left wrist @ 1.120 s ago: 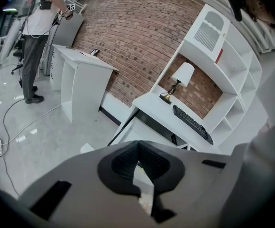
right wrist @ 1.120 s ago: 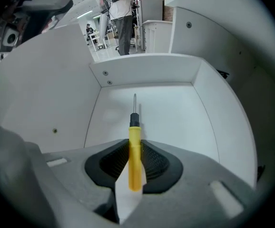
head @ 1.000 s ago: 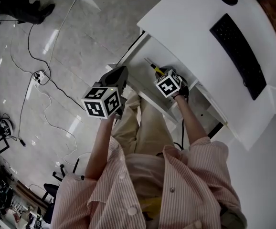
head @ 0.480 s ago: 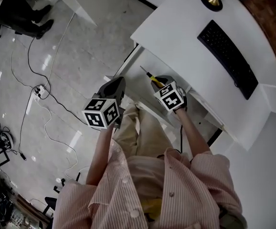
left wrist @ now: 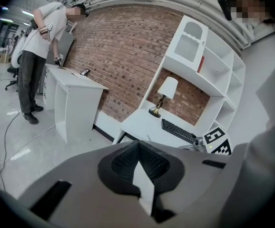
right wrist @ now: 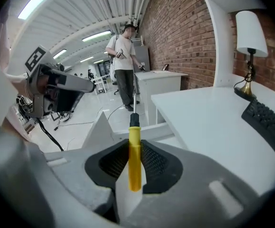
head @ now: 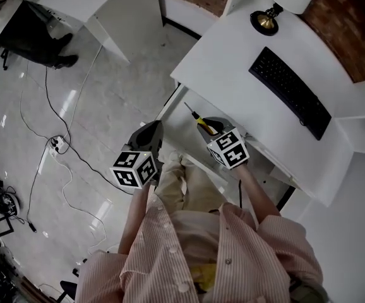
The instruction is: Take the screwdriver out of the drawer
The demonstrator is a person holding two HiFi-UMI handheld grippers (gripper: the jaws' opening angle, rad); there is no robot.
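Right gripper (right wrist: 134,164) pinches yellow screwdriver (right wrist: 134,153) mid-handle, centre of head view, over open drawer (head: 177,111). Left gripper (left wrist: 138,161) pressed together, empty. Risk: round handle may pivot between pads, or shaft tip snag desk (head: 233,62) edge and the tool drop.

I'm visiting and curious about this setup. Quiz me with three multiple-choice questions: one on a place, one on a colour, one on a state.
1. Where does the keyboard lie? A) on the white desk B) on a chair C) in a box
2. What colour is the screwdriver's handle? A) red B) yellow C) blue
3. What is the right gripper doing? A) standing open and empty B) gripping a cup C) clamped on the screwdriver
Answers: 1 A, it lies on the desktop; 2 B, the handle shows yellow; 3 C, both pads press the handle.
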